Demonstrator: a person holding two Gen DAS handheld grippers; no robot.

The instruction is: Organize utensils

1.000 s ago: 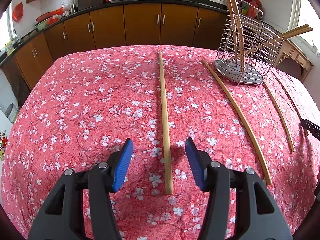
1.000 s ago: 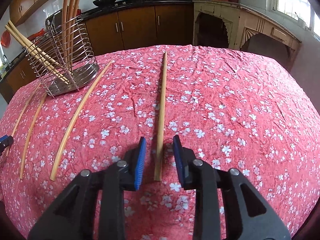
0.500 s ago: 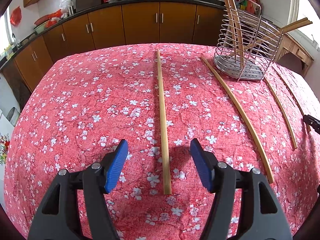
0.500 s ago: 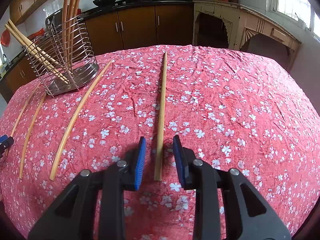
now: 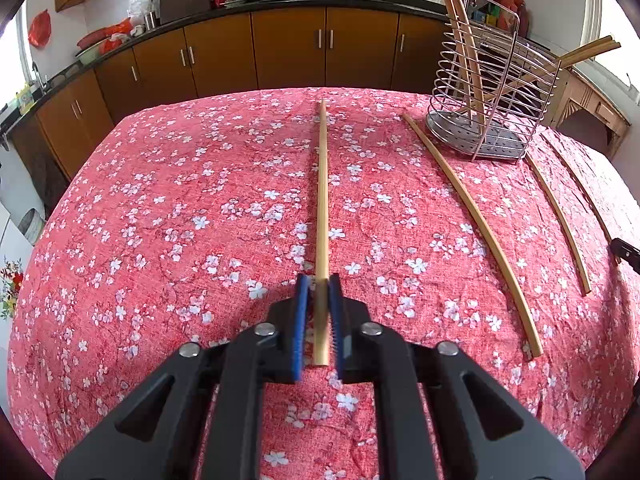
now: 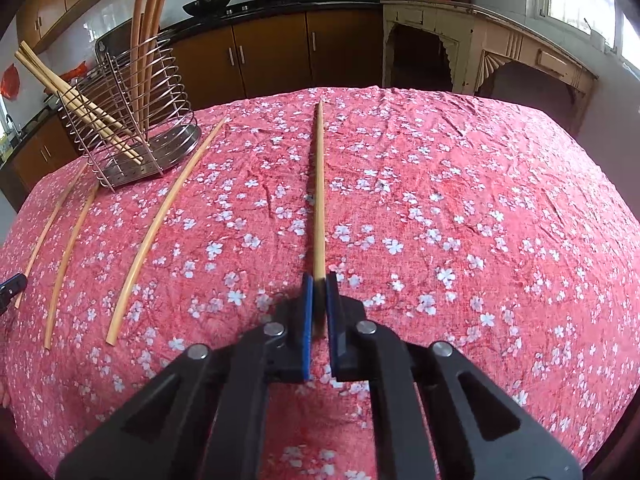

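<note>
**Both grippers clamped on chopsticks**

Left gripper (image 5: 320, 296) pinches the near end of a chopstick (image 5: 322, 200) lying straight away on the red floral cloth (image 5: 180, 220). Right gripper (image 6: 319, 292) is clenched the same way on another chopstick (image 6: 319, 192). Loose chopsticks (image 6: 160, 224) lie between them. Farther back, the wire utensil holder (image 6: 132, 120) stands with more chopsticks inside.

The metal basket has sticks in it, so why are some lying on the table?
Three chopsticks lie loose on the flowered cloth beside the wire holder, not yet put away. Each gripper is shut on another chopstick.
</note>
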